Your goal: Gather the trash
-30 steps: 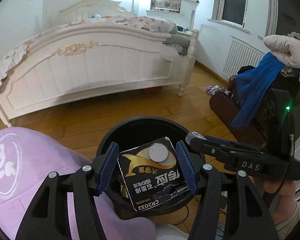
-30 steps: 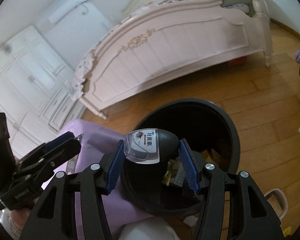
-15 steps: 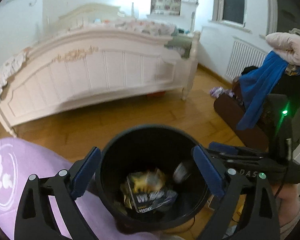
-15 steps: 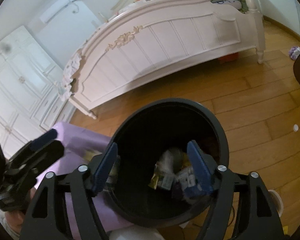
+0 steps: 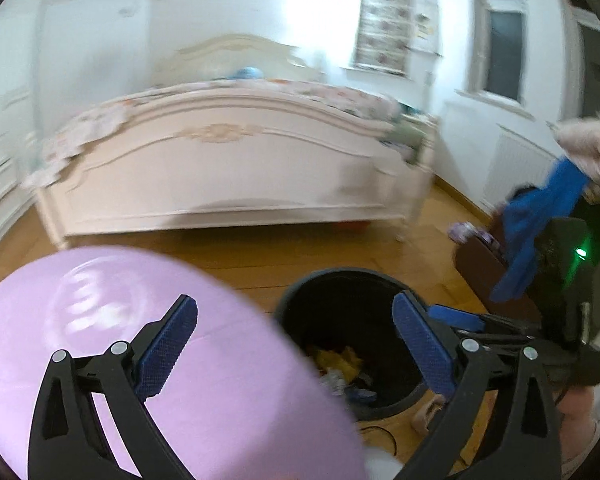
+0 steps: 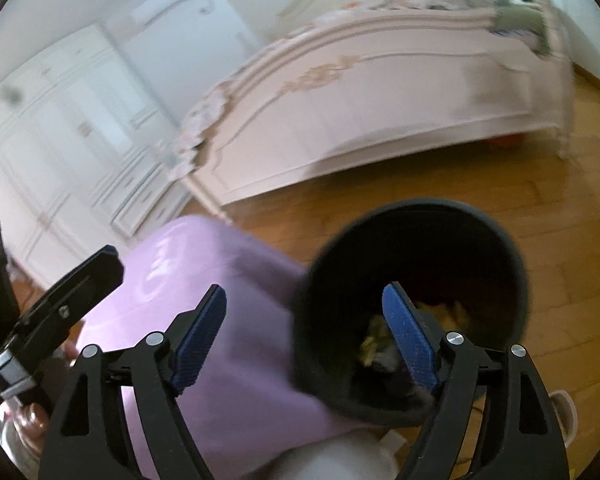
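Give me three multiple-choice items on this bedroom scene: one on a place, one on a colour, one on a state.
1. The crumpled trash lies:
A. on the bed
B. inside the round black bin
C. on the purple surface

2. The gripper pads are:
A. blue
B. red
C. white

3. The left gripper is:
A. shut on a battery card
B. shut on nothing
C. open, holding nothing

Answers:
1 B, wrappers show at the bin's bottom.
2 A, both wrist views show blue pads.
3 C, its jaws have just been opening and stand wide with nothing between.
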A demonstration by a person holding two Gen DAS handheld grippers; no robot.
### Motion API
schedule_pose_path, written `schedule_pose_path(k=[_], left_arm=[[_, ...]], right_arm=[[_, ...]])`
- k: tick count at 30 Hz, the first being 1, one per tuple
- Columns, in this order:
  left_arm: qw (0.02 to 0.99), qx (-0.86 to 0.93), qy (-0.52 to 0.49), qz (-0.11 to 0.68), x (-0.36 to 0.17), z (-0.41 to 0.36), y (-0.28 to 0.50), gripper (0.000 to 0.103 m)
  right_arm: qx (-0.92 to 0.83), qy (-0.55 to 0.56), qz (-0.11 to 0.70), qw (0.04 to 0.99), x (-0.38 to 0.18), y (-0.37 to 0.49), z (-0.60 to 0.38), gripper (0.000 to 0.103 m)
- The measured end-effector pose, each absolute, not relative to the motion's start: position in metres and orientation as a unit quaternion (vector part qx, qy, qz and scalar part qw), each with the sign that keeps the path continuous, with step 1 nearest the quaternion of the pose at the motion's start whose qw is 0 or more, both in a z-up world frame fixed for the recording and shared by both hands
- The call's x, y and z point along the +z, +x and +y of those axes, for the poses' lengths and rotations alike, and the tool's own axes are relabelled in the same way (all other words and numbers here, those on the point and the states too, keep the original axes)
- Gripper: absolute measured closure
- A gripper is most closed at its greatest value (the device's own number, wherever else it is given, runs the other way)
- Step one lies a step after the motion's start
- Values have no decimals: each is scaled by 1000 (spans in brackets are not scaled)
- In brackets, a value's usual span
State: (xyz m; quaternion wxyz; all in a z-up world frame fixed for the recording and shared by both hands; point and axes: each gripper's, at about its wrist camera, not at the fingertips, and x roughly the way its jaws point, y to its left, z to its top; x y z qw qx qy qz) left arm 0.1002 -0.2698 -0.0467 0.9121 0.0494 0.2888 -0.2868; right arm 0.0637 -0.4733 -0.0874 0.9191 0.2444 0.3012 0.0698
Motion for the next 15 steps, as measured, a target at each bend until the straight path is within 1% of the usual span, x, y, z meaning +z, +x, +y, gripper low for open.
schedule_pose_path(k=[3,6,8,13,15], left_arm=[[932,-231,28,277,-37,-219,91,6],[944,-186,6,272,-28,-172,84,6],[951,-152,-17,268,-23,-134,77,5],[962,-53,-50,263,-19,-64,60,5],[959,-16,-67,273,-21,-37,55,5]], right_arm=[[97,216,296,925,-69,65,-434,22],[130,180,286,932,-50,64,-386,14],[149,149,283,936,-39,64,-350,12],[177,96,250,947,-23,58,-275,12],[183,90,237,950,-19,54,-258,9]])
